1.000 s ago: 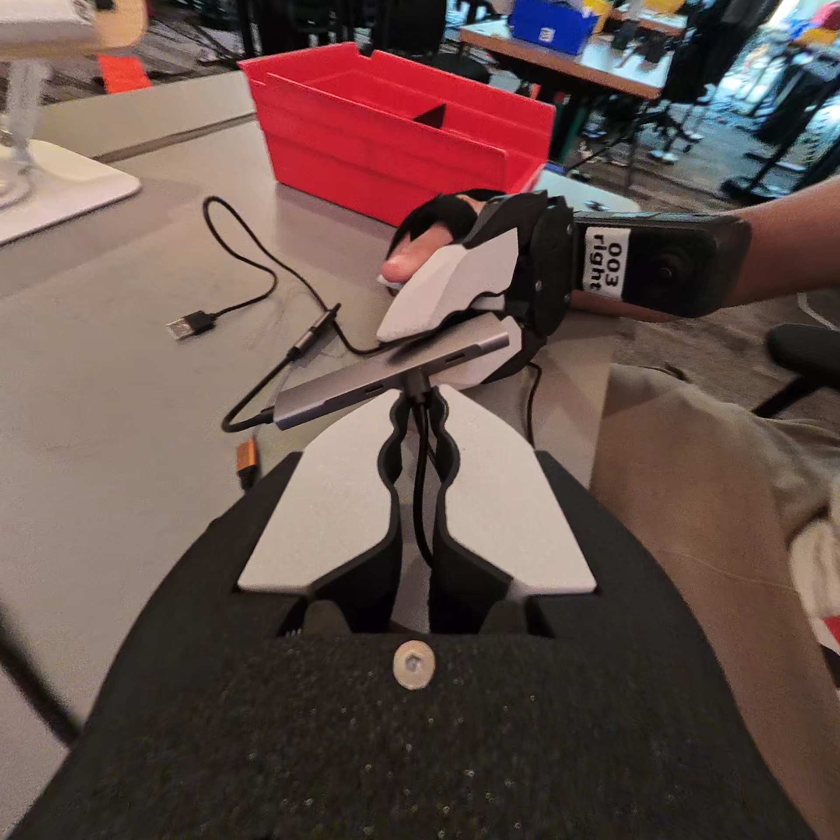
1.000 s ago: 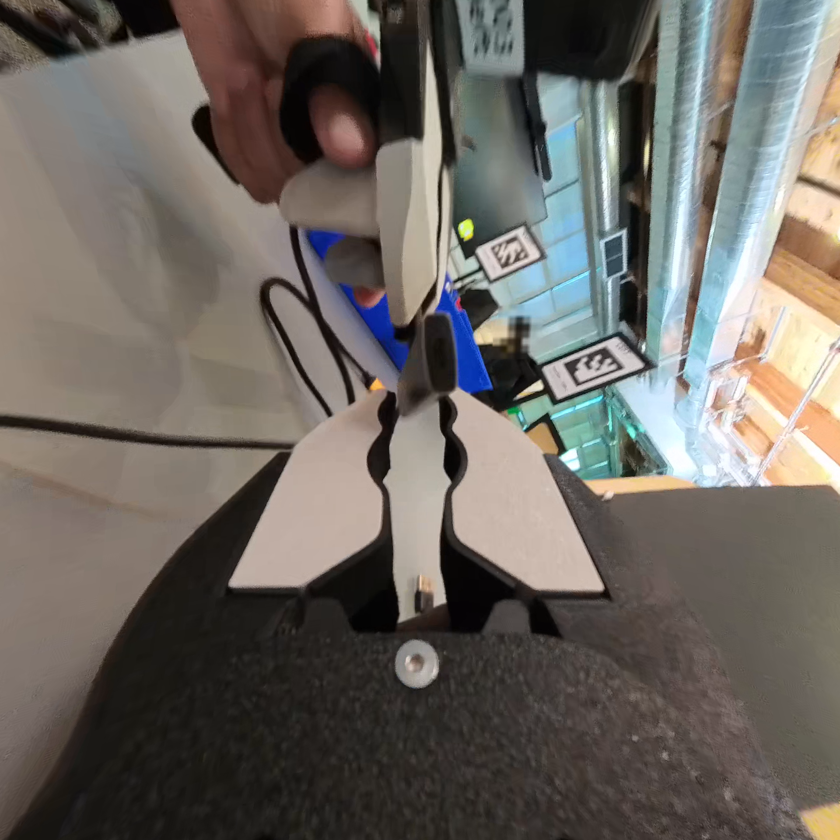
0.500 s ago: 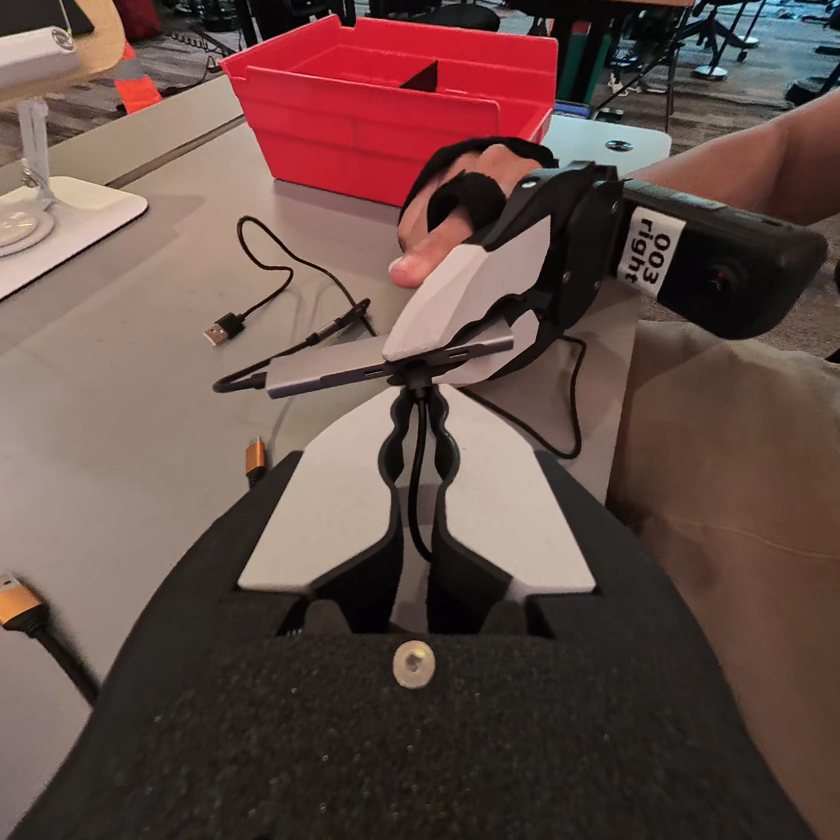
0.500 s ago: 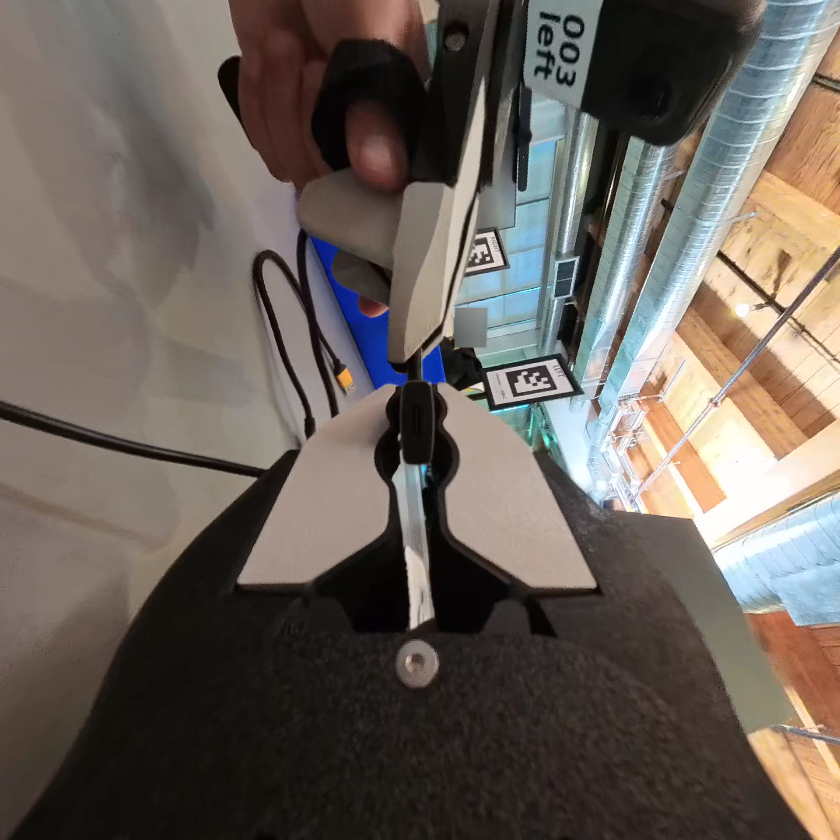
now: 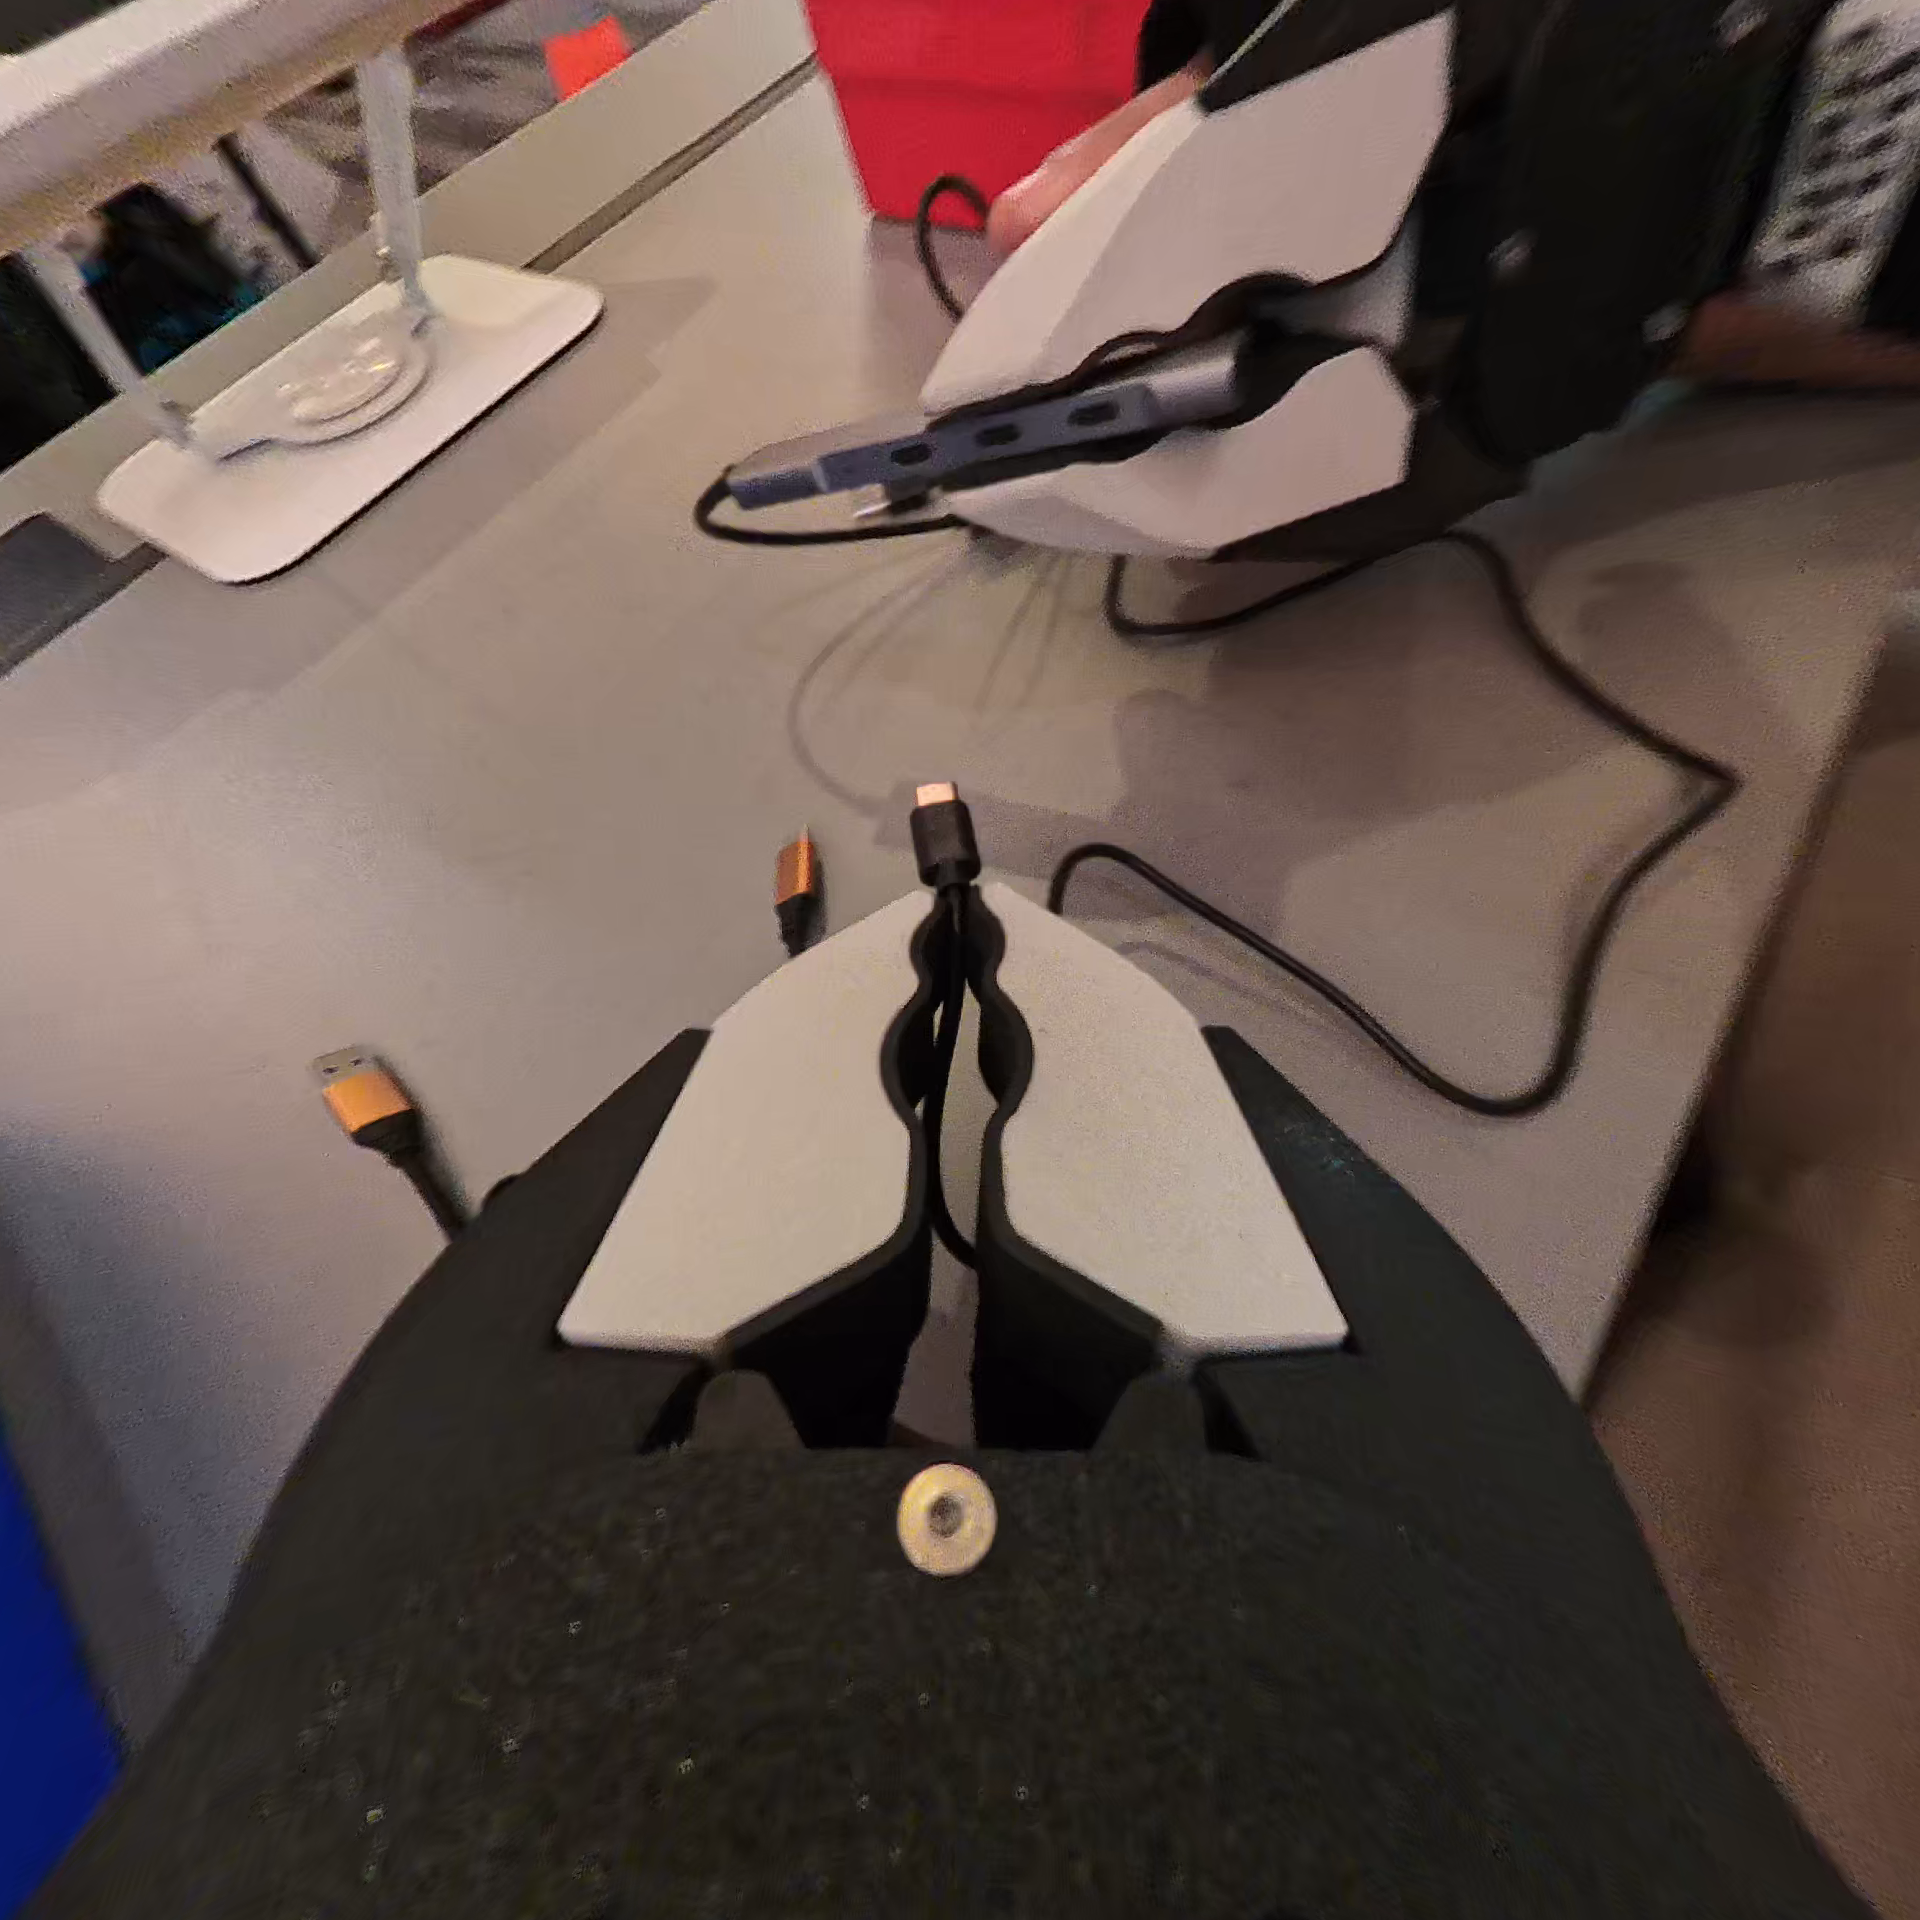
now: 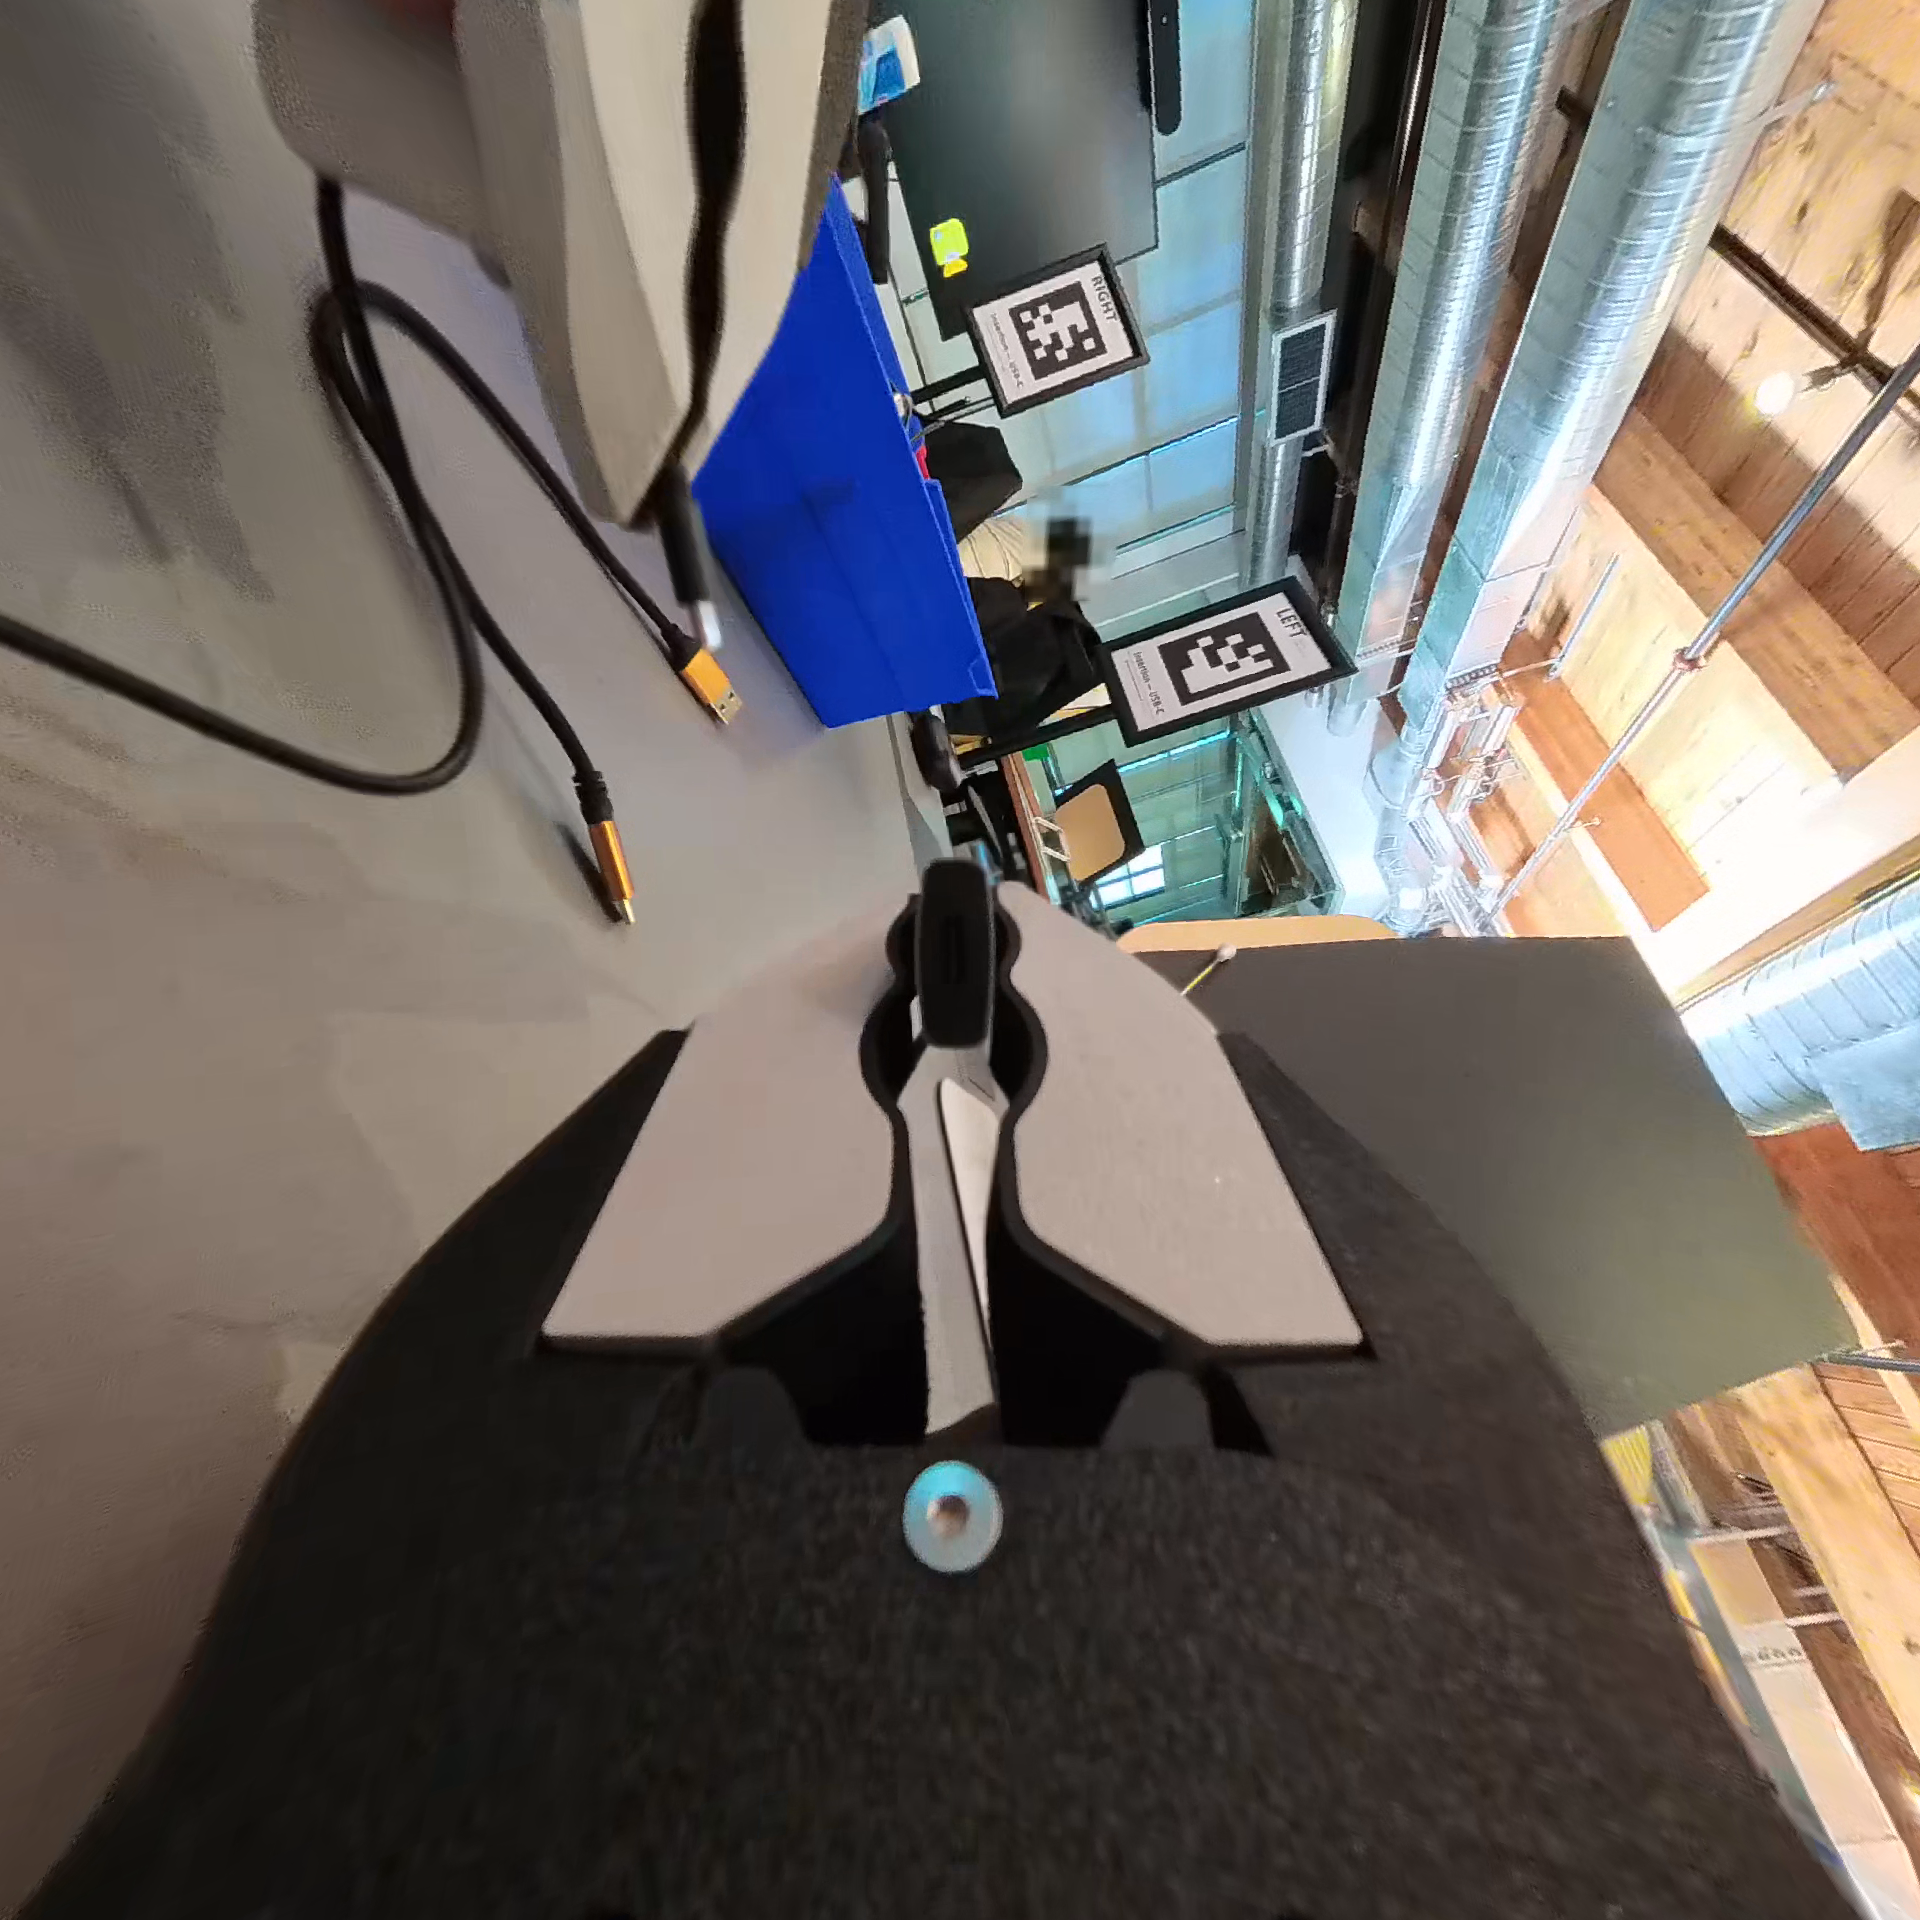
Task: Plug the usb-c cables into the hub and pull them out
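My left gripper [image 5: 951,906] is shut on a black USB-C cable; its plug [image 5: 940,831] sticks out past the fingertips, free of the hub. The grey hub [image 5: 997,436] is up ahead at the upper right, clamped in my right gripper [image 5: 948,457] just above the table, ports facing me. In the right wrist view my right gripper [image 6: 951,925] is shut on the hub [image 6: 951,977], seen end-on. The left gripper [image 6: 634,488] is at the upper left there, with the black plug [image 6: 694,571] poking from its tips.
An orange USB-C plug [image 5: 798,873] and an orange USB-A plug [image 5: 364,1096] lie on the grey table [image 5: 416,779]. The black cable loops to the right [image 5: 1558,935]. A red bin [image 5: 966,94], a white stand base [image 5: 343,416] and a blue bin [image 6: 831,520] stand farther off. Across from one pair of fingers to the other is roughly 8 cm.
My left gripper has pulled the black USB-C plug out of the hub and drawn back from it. The right gripper still holds the hub, now farther away.
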Demonstrator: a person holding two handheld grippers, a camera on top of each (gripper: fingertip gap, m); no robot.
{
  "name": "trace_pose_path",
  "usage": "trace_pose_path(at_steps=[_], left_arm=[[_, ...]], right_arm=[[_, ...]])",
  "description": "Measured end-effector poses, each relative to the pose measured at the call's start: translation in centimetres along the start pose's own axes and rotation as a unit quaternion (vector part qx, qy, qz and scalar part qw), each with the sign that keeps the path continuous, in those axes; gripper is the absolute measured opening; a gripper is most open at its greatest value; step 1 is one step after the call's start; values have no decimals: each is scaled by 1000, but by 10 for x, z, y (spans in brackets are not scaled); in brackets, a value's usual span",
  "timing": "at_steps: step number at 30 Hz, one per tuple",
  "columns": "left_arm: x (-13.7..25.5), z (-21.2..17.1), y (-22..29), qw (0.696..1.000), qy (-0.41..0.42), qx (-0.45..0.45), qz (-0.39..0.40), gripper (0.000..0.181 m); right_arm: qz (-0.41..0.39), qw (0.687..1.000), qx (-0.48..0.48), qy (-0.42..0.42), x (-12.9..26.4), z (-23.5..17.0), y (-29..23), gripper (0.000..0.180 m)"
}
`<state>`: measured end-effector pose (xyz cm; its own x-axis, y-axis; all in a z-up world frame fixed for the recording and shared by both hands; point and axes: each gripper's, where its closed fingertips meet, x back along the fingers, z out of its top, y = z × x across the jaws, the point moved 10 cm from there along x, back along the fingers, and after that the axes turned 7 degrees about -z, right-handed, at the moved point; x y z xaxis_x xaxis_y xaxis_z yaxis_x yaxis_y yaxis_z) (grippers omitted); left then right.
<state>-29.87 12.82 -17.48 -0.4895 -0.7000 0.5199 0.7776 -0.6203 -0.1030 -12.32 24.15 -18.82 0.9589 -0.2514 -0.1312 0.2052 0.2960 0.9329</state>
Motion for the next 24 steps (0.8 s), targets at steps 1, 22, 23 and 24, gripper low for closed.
trace_pose_path(at_steps=[1, 22, 23, 24], left_arm=[[-5, 2, 0, 1000, -12, -4, 20, 2], [30, -8, 70, 990, 33, 99, 94, 30], [32, -15, 79, 990, 29, 107, 87, 29], [34, -19, 86, 990, 23, 113, 78, 29]], right_arm=[[1, 1000, 1, 0, 0, -1, 0, 9], [-67, 937, -330, -89, -10, -43, 323, 10], [-68, 938, -314, -131, -2, -59, 332, 10], [-62, 938, -290, -181, 7, -76, 337, 10]])
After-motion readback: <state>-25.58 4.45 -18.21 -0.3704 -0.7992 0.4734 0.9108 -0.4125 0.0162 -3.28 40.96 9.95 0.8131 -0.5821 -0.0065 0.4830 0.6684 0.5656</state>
